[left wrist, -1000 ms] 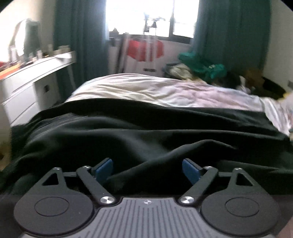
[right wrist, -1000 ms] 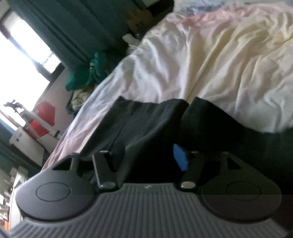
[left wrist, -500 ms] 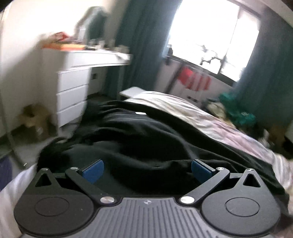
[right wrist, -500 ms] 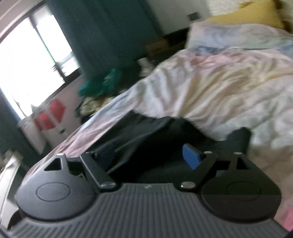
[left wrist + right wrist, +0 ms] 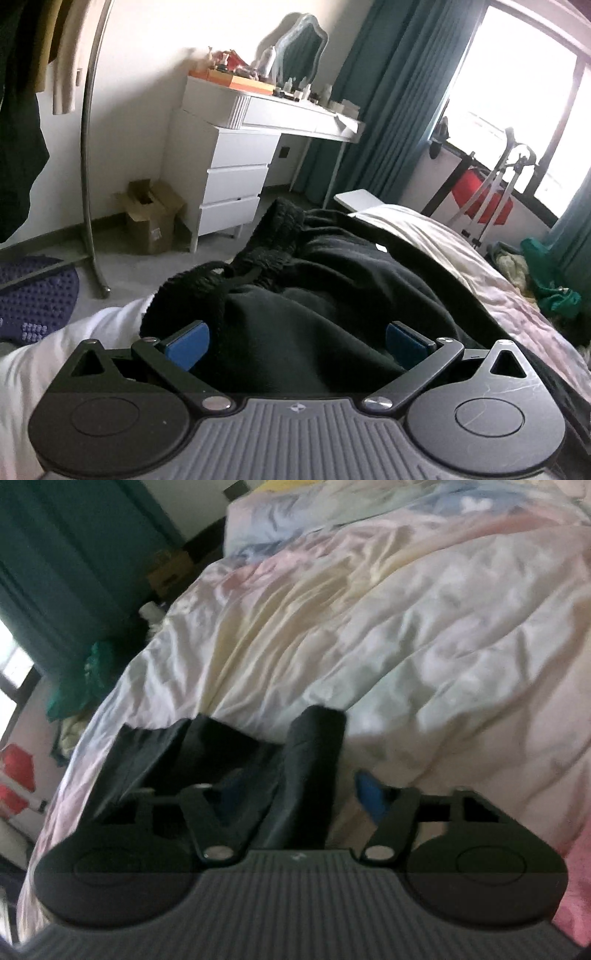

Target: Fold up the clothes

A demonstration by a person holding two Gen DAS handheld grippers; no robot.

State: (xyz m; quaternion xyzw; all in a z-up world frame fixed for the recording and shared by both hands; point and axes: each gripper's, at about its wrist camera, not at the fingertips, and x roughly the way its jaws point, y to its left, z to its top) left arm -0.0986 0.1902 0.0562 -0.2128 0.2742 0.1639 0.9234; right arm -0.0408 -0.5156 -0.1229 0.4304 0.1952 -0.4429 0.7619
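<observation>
- Left gripper: spread to its widest, black garment bunched between the blue pads, neither pad pressing it.
- Ahead of it, ribbed waistband with drawstring; beyond-left, white dresser and cardboard box.
- Right gripper: closing, a dark fabric fold standing between the jaws, apparently not yet pinched.
- Beyond it, pale rumpled bedsheet.
- No legible writing; box label too small.

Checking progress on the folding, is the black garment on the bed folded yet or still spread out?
Not folded. The black garment lies loosely spread and bunched across the bed, its ribbed hem crumpled near the edge.
</observation>
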